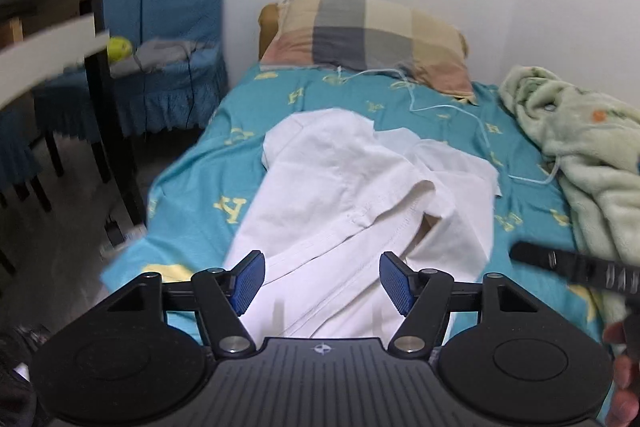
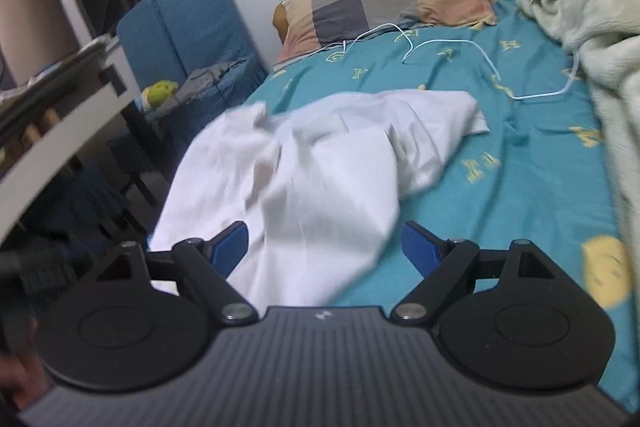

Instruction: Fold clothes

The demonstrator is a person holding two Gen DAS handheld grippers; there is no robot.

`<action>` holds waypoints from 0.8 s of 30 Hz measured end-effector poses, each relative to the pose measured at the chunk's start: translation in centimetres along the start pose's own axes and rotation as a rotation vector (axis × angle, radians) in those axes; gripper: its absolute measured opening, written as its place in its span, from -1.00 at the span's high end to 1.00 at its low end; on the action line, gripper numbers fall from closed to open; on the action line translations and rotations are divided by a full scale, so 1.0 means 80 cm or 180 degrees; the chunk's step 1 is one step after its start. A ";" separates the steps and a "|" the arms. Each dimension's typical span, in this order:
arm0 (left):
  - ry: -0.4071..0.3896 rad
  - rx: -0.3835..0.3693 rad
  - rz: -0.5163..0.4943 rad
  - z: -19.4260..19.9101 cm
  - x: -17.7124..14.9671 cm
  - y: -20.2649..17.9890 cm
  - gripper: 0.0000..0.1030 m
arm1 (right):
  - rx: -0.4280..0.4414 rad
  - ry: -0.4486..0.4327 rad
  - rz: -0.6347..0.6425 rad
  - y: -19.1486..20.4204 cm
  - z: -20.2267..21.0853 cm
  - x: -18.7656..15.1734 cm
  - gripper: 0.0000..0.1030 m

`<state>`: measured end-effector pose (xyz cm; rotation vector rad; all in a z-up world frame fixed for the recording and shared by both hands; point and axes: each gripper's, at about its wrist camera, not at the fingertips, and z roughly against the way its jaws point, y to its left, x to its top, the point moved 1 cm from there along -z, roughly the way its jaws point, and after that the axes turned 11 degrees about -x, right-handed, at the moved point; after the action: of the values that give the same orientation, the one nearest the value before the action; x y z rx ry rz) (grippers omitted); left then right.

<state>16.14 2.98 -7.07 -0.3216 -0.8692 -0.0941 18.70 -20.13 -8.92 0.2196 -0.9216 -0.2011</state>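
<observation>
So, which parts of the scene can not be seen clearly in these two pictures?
- Near end of the crumpled white cotton garment: left wrist view, hidden behind the left gripper body.
- Its left edge: right wrist view, motion-blurred.
- Right gripper: only a blurred black bar at the left view's right edge.
- Pale green fleece blanket: cut off by both frames' right edges.

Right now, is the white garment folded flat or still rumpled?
Rumpled. The white garment lies bunched on the teal bedsheet, one layer flopped loosely over another, with uneven edges and creases. No neat fold shows in either view.
</observation>
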 end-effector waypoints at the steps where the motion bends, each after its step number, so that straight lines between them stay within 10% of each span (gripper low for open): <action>1: 0.0007 -0.0030 0.0117 -0.011 0.001 0.005 -0.28 | 0.0001 -0.0009 -0.0038 0.002 -0.016 0.014 -0.65; 10: -0.0183 -0.0157 0.0693 -0.030 0.007 0.058 -0.28 | -0.0252 0.0220 -0.0054 0.039 -0.211 0.083 -0.36; 13: -0.0206 -0.0194 0.0787 -0.033 0.008 0.069 -0.28 | -0.0433 0.0418 0.0003 0.038 -0.244 0.073 0.44; 16: -0.0246 -0.0305 0.0892 -0.030 0.010 0.078 -0.28 | -0.0443 0.0374 0.0089 0.034 -0.227 0.066 0.83; 24: -0.0334 -0.0458 0.0832 0.001 0.010 0.069 -0.29 | -0.0280 0.0377 0.0344 -0.001 -0.074 0.045 0.87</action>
<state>17.78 8.26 -7.69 -0.5760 -0.9191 0.1042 25.60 -20.53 -9.66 0.0990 -0.8029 -0.1268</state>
